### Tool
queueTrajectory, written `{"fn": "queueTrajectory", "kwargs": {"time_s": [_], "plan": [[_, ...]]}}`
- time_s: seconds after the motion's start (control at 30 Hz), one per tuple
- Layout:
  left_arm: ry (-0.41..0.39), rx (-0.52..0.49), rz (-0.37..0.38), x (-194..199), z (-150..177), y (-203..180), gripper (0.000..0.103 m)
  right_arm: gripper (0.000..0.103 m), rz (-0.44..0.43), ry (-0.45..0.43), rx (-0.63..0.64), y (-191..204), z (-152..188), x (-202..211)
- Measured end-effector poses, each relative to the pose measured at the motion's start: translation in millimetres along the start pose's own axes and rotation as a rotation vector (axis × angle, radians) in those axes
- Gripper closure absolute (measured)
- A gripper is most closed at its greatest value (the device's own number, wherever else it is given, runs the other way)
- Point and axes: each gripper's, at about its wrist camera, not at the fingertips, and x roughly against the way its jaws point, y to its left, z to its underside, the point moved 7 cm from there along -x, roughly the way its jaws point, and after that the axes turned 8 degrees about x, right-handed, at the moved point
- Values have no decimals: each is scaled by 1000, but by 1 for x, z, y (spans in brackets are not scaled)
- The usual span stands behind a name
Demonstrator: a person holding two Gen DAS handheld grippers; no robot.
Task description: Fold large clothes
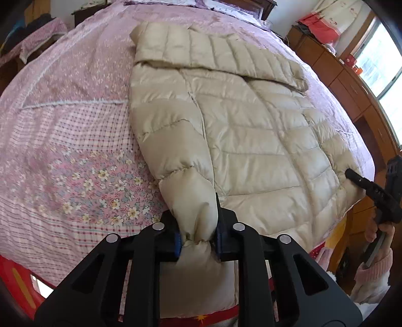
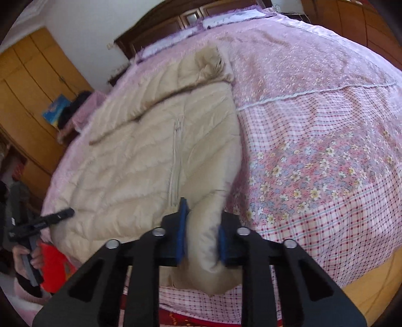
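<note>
A beige quilted down jacket [image 1: 251, 130] lies flat on the bed, hood at the far end. In the left wrist view my left gripper [image 1: 197, 234] is shut on the cuff of the jacket's left sleeve [image 1: 176, 151], the fabric bunched between the blue pads. In the right wrist view my right gripper [image 2: 202, 231] is shut on the other sleeve [image 2: 213, 196] of the jacket [image 2: 140, 151], at the bed's near edge. Each view also shows the other gripper's black finger at the jacket's far side.
A pink floral and checked bedspread [image 1: 75, 140] [image 2: 326, 151] covers the bed around the jacket. A dark headboard [image 2: 176, 22] stands at the far end, with yellow wardrobes [image 2: 30, 83] and wooden cabinets [image 1: 351, 83] along the sides. A person's hand in a pink cuff [image 1: 377, 264] holds the right gripper.
</note>
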Motion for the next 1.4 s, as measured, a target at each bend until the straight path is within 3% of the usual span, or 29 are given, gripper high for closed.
{"fn": "queueTrajectory", "kwargs": {"time_s": [0.23,0.4,0.63,0.9,1.07,1.2,1.4], "plan": [[-3,-13,47,41,7,-6,86,88,-33,-45,24,16,-6,32],[-4,18,84,75,15,-7,88,89,-153,-71,-15,35,-18,69],[-38,40,85,106,5,-6,88,89,-131,-112,75,54,-41,97],[-115,47,100,99,-50,-15,88,89,-98,-189,105,57,-82,81],[-190,73,60,83,-96,-12,88,89,-10,-255,119,48,-121,52],[-212,98,18,55,-123,-7,88,89,45,-246,127,41,-145,11],[-217,58,-92,10,-142,-10,88,89,169,-208,198,32,-157,-43]]}}
